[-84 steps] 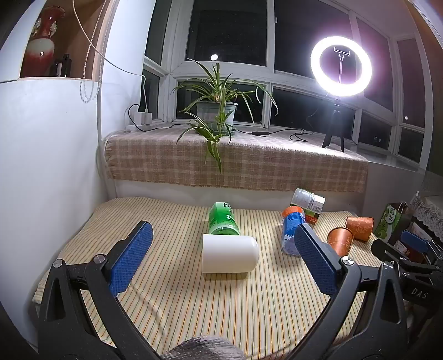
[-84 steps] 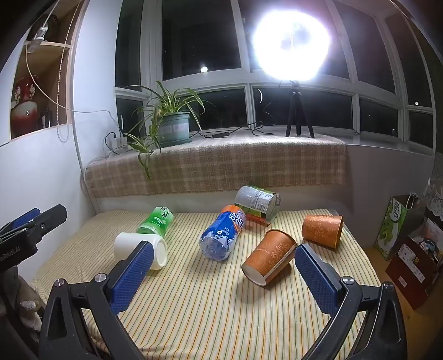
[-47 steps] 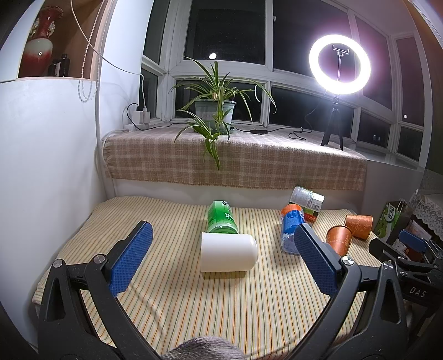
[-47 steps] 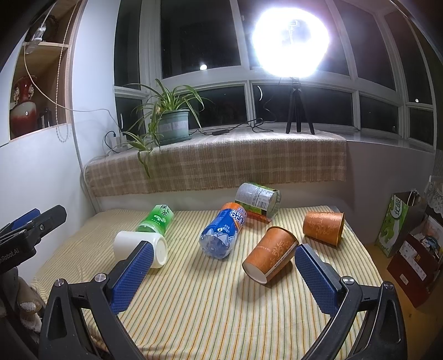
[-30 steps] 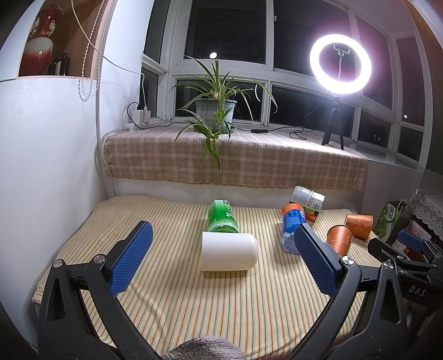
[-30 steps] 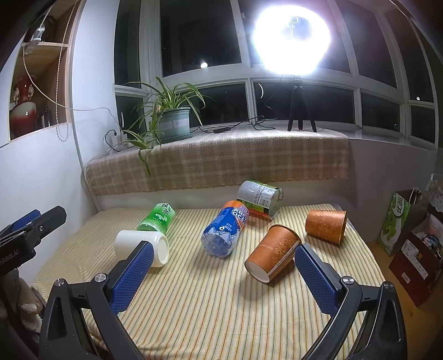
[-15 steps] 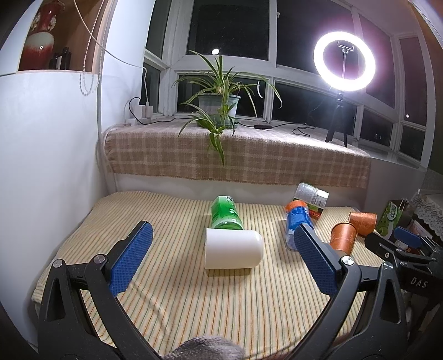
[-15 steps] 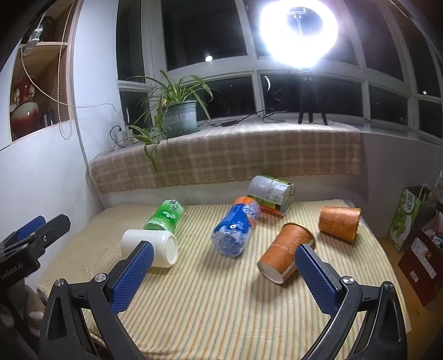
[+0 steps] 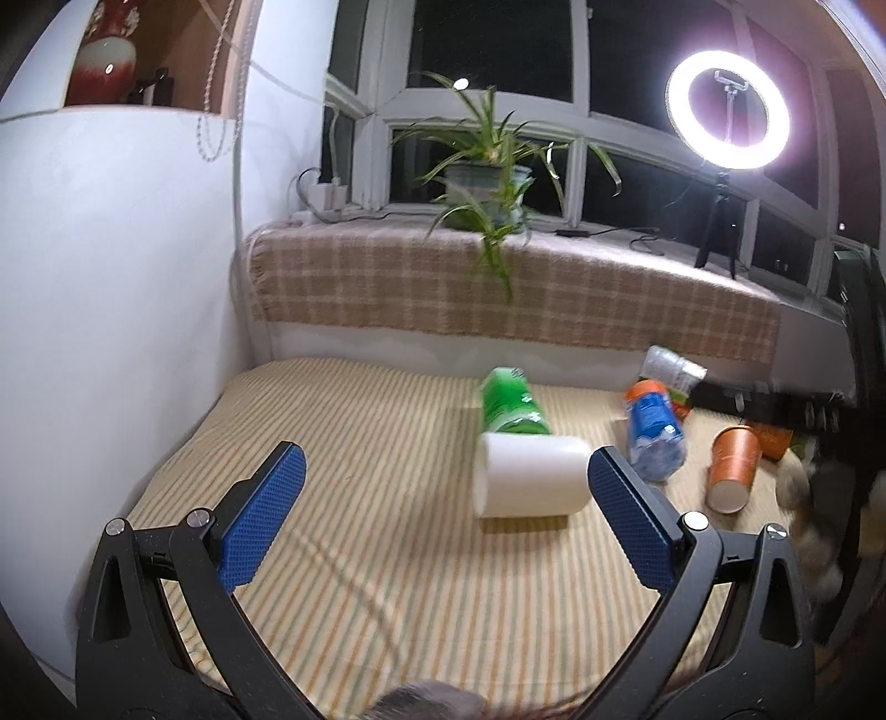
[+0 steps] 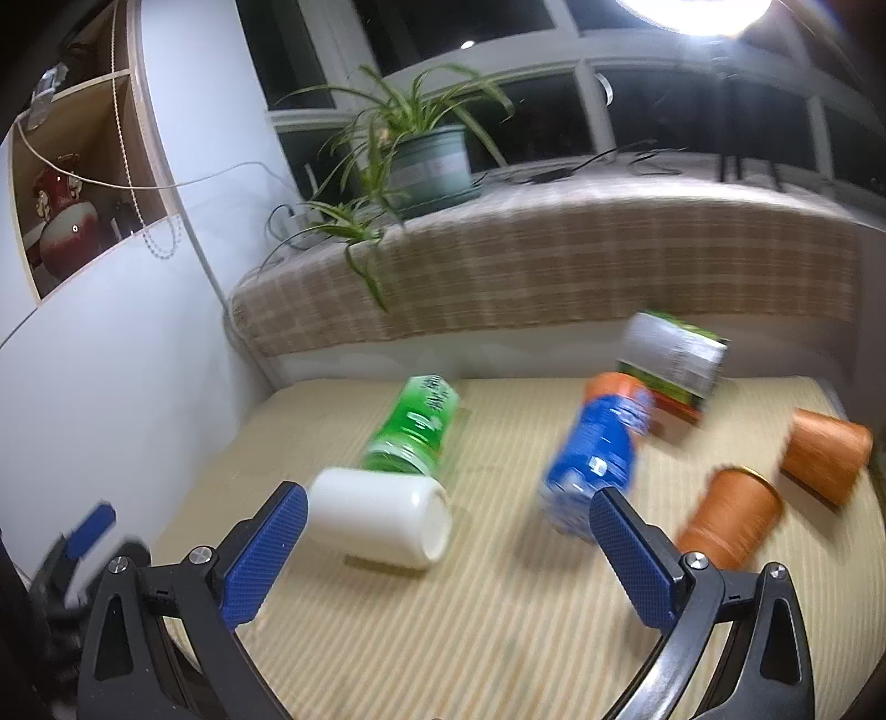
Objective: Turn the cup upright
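Right wrist view: right hand-held gripper (image 10: 443, 531) gapes wide, empty, white cup (image 10: 379, 518) on its side at ten o'clock, awaiting righting; left hand-held gripper (image 9: 440, 512) likewise spread, empty.

Dark windows (image 9: 498, 50); glowing ring light (image 9: 727, 108); white wall (image 9: 111, 249).

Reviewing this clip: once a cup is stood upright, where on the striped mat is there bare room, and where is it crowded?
Bare striped mat lies left of the white cup, toward the wall, and along the near edge before both open grippers. The right side is crowded: green bottle, blue bottle, a can and two orange cups.
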Motion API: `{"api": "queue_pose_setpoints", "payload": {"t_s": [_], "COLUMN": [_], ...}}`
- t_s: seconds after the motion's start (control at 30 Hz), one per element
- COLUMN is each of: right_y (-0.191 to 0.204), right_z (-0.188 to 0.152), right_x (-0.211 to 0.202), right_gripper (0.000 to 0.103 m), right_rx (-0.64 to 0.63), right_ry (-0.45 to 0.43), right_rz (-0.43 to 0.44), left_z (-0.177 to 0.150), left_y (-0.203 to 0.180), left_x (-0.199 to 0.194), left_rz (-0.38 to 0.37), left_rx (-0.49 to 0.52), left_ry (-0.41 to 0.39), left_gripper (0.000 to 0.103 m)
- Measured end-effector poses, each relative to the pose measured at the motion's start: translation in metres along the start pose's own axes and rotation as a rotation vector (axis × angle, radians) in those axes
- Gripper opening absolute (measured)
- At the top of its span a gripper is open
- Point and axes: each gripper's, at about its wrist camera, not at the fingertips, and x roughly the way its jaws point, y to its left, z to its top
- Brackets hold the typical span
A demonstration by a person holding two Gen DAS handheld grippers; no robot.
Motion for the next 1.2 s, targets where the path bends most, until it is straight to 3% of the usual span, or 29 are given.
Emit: {"api": "queue_pose_setpoints", "payload": {"t_s": [0.33,0.77,1.13,1.2], "right_y": [-0.002,-0.004,-0.004,-0.003], "right_z": [0.048,0.057,0.049,0.046], "right_x": [0.093,0.206,0.262,0.267], "right_gripper": [0.103,0.094,0.079,0.069], "right_rx": [0.084,0.192,0.228,0.241], "right_ry": [0.196,0.448,0.607,0.623], "right_rz": [0.123,0.198,0.212,0.226], "left_z": [-0.017,-0.033,-0.036,-0.036], "left_y": [0.038,0.076,0.085,0.085], "left_x": [0.013,0.028,0.037,0.039], "left_rz": [0.021,0.081,0.100,0.102], "left_rx": [-0.070,-0.152,-0.170,-0.169], "left_ry": [0.118,0.201,0.227,0.231], "left_gripper": [0.103,0.103,0.103,0.103]}}
